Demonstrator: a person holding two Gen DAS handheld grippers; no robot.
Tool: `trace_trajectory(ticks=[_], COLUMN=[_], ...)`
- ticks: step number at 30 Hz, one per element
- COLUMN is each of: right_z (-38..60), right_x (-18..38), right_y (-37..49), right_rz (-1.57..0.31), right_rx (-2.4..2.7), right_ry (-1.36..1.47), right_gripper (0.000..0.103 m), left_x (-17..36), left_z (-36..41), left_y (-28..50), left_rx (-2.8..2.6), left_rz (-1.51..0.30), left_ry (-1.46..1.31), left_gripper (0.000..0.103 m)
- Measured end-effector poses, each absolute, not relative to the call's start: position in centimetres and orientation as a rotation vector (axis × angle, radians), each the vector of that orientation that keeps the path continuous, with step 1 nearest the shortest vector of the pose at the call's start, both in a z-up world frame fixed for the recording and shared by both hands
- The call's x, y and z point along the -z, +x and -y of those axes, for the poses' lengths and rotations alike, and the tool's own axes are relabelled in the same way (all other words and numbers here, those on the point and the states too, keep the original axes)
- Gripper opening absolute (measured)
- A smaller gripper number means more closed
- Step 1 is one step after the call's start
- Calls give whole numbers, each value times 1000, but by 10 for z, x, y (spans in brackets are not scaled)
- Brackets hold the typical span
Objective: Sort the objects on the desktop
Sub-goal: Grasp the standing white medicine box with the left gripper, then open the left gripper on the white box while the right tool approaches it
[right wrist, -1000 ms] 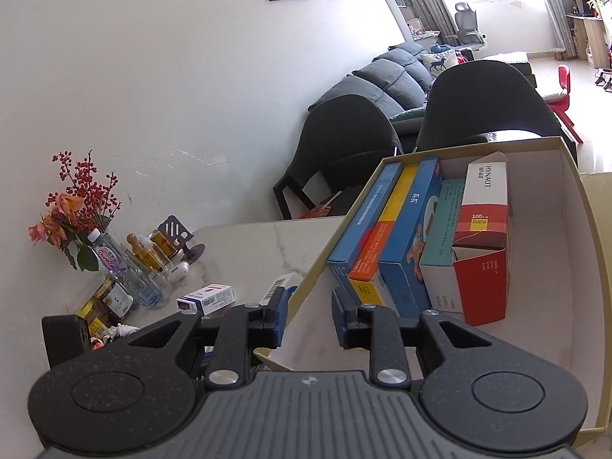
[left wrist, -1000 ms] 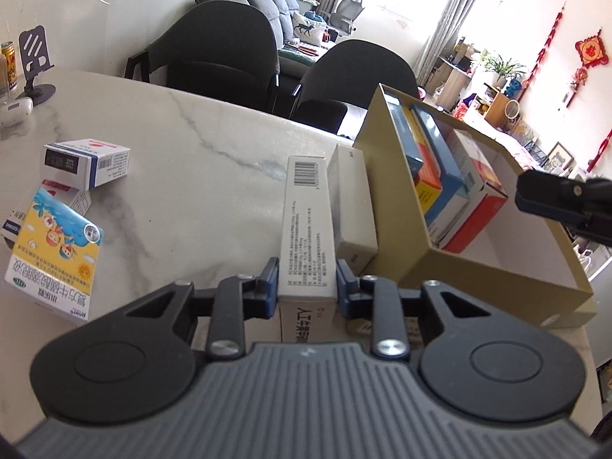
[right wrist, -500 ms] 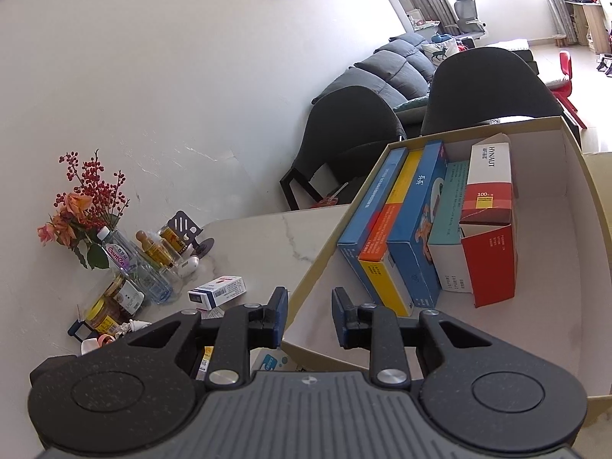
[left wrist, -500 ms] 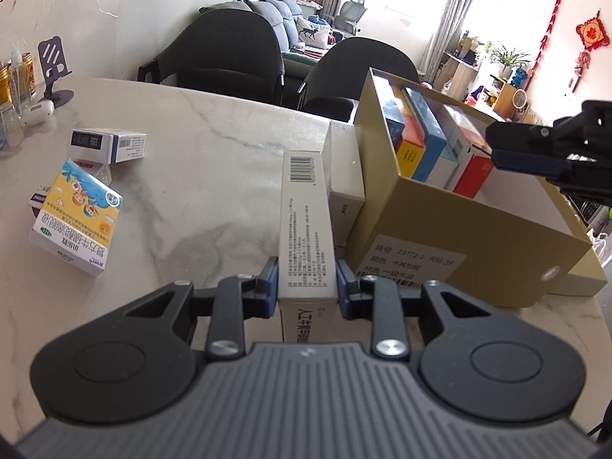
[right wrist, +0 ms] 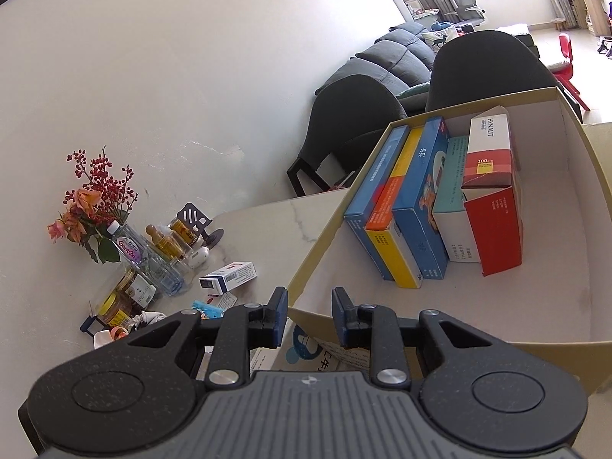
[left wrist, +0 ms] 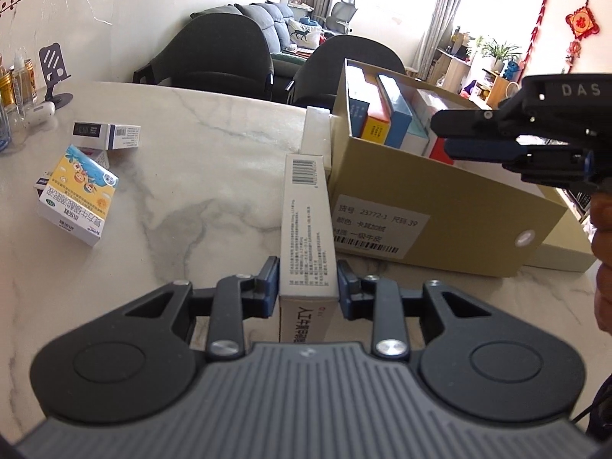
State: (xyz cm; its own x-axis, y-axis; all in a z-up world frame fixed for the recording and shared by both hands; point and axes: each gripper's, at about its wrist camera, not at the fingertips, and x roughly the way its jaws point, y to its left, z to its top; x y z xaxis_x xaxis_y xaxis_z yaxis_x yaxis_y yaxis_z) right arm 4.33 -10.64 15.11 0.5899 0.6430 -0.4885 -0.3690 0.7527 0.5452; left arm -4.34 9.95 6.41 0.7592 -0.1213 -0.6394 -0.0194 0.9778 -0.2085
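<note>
My left gripper (left wrist: 308, 267) has a long white carton (left wrist: 306, 206) between its pads, lying lengthwise on the marble table; its jaws are opening but the pads still touch the carton's sides. Just ahead, a second white carton (left wrist: 315, 130) stands against the tan cardboard box (left wrist: 440, 199). That cardboard box (right wrist: 317, 237) holds several upright cartons, among them a red one (right wrist: 493, 222). My right gripper (right wrist: 309, 298) hovers over the box's near corner, its fingers a narrow gap apart with nothing between them. In the left wrist view the right gripper (left wrist: 441, 134) reaches in from the right.
A yellow-and-blue carton (left wrist: 76, 195) and a small white-and-blue carton (left wrist: 107, 135) lie at the left of the table. Bottles, jars and a flower vase (right wrist: 95, 206) crowd the wall side beside a phone stand (left wrist: 55, 72). Dark chairs (left wrist: 214, 49) stand behind. A person's hand (left wrist: 602, 229) shows at the right edge.
My left gripper has drawn back from the cardboard box, taking the long white carton with it, away from the second carton. The right gripper has come further into the left wrist view.
</note>
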Motion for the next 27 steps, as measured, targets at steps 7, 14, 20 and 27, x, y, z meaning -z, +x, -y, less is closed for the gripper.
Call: trace_trajectory(ticks=[7, 14, 20, 27], right_z=[113, 114, 115, 112], right_x=[-149, -144, -140, -135], right_y=[33, 23, 15, 6], right_rz=[-724, -733, -743, -754], right_rx=[-599, -594, -589, -592], right_ry=[422, 426, 422, 404], right_gripper=[30, 30, 30, 35], left_x=[-64, -62, -59, -60], left_z=[-92, -88, -90, -99], left_y=[-55, -61, -65, -73], left_rx=[75, 90, 92, 84], left_rz=[-705, -709, -718, -713], left_ry=[-220, -228, -253, -256], left_gripper=[33, 37, 44, 56])
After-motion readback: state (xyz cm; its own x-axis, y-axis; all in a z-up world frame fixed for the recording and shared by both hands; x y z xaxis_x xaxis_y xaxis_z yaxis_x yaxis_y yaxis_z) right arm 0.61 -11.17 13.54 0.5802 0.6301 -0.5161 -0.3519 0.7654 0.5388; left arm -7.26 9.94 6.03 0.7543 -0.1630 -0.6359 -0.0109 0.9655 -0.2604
